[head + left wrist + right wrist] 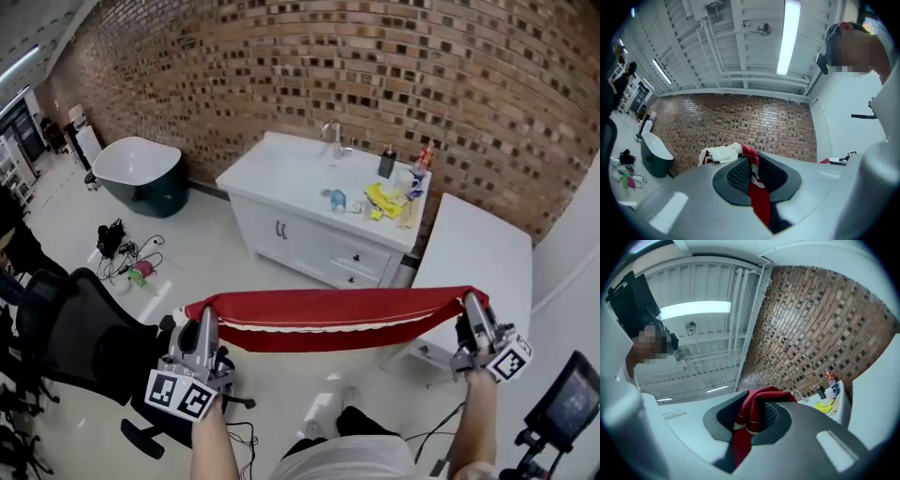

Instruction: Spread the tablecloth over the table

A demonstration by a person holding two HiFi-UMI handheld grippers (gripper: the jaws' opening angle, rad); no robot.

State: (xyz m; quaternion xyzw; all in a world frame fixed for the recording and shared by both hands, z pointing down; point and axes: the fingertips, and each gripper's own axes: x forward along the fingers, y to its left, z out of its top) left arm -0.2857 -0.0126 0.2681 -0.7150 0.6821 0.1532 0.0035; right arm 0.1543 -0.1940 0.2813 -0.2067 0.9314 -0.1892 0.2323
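Note:
A red tablecloth [328,317] with a white lace hem hangs stretched in the air between my two grippers in the head view. My left gripper [204,314] is shut on its left corner; in the left gripper view the red cloth [757,187] and its lace edge sit pinched between the jaws. My right gripper [471,302] is shut on the right corner, where the cloth [750,418] bunches between the jaws. The white table [473,255] stands beyond and to the right of the cloth. Both grippers point slightly upward.
A white vanity cabinet [314,211] with a sink, bottles and yellow items stands against the brick wall. A dark green bathtub [141,173] is at the left. A black office chair [80,337] is near my left arm. Cables lie on the floor; a monitor [567,403] is at lower right.

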